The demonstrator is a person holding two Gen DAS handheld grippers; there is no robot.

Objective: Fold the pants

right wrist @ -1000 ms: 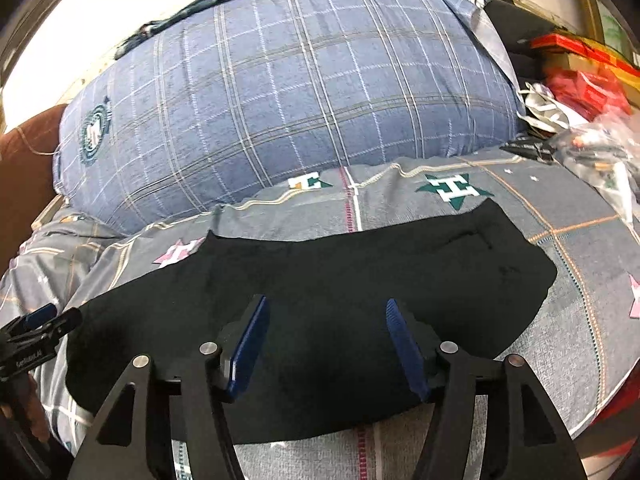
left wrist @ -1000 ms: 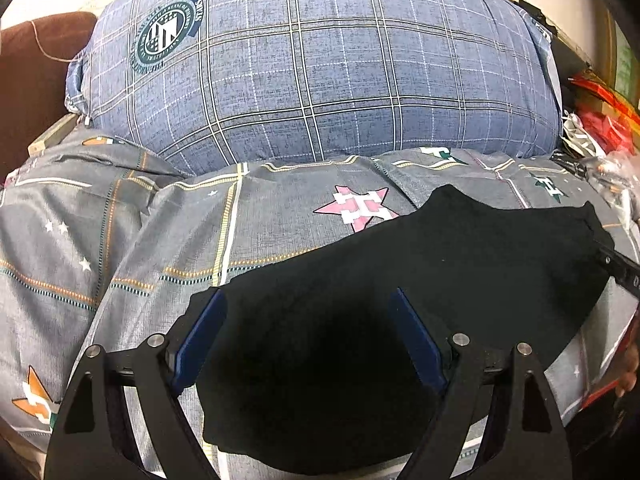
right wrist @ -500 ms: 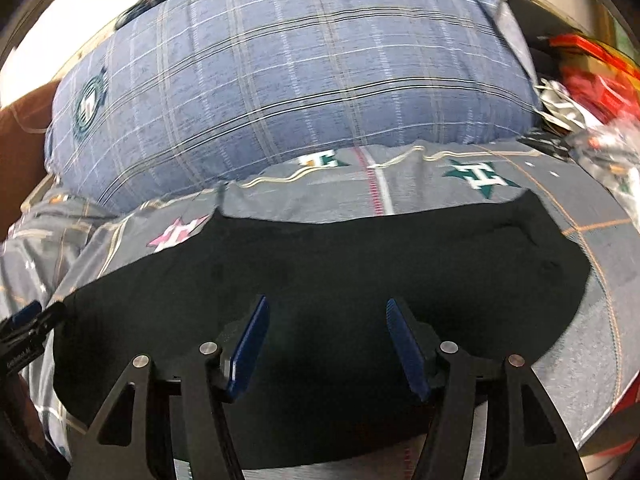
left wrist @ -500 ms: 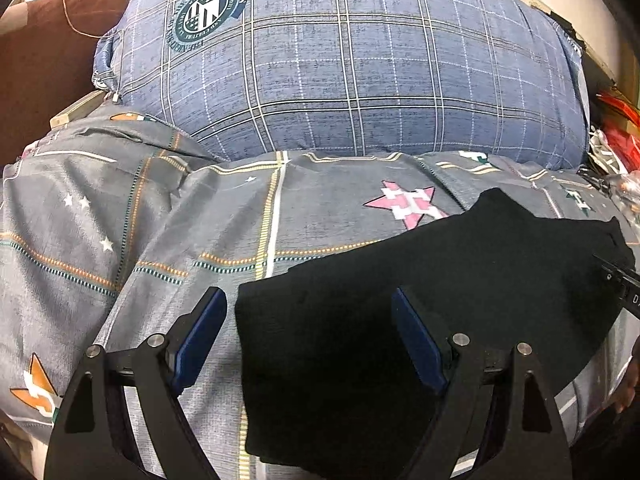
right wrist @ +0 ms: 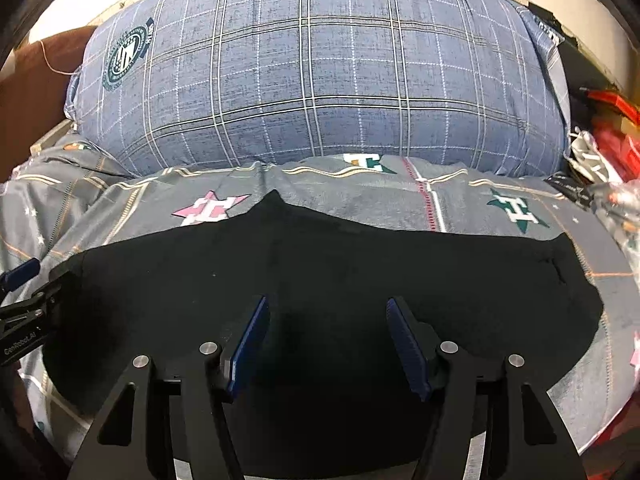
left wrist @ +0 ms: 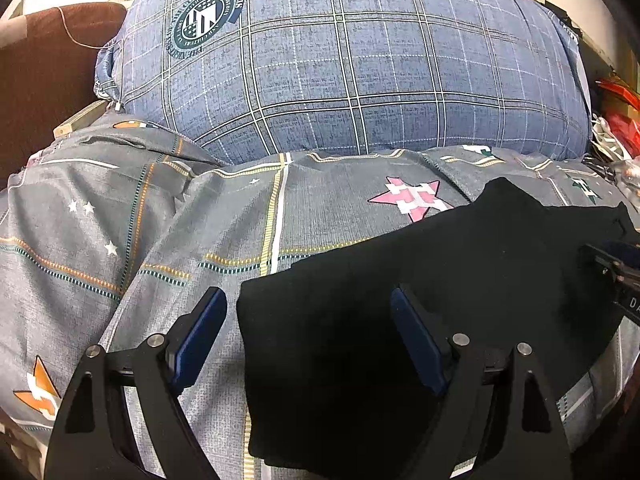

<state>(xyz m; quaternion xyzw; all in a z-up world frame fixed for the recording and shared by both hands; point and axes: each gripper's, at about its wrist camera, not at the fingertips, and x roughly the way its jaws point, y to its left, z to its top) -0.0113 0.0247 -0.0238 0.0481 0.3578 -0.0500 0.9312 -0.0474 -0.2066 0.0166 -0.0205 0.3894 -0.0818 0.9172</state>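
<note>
The black pants (right wrist: 340, 276) lie flat on the grey patterned bed sheet (left wrist: 120, 240), stretched left to right. In the left wrist view the pants (left wrist: 460, 280) fill the lower right, their left edge between my fingers. My left gripper (left wrist: 308, 320) is open and empty, straddling that left edge just above it. My right gripper (right wrist: 326, 332) is open and empty over the middle of the pants near their front edge. The left gripper's tip shows at the right wrist view's left edge (right wrist: 24, 280), and the right gripper shows at the left wrist view's right edge (left wrist: 616, 276).
A large blue plaid pillow (right wrist: 320, 80) lies behind the pants. A brown headboard or cushion (left wrist: 44, 80) is at the far left. Red packaging and plastic clutter (right wrist: 612, 128) sit at the right edge of the bed.
My left gripper has moved left, so the pants' left edge now sits between its fingers. My right gripper has shifted slightly right over the pants. Both stay open.
</note>
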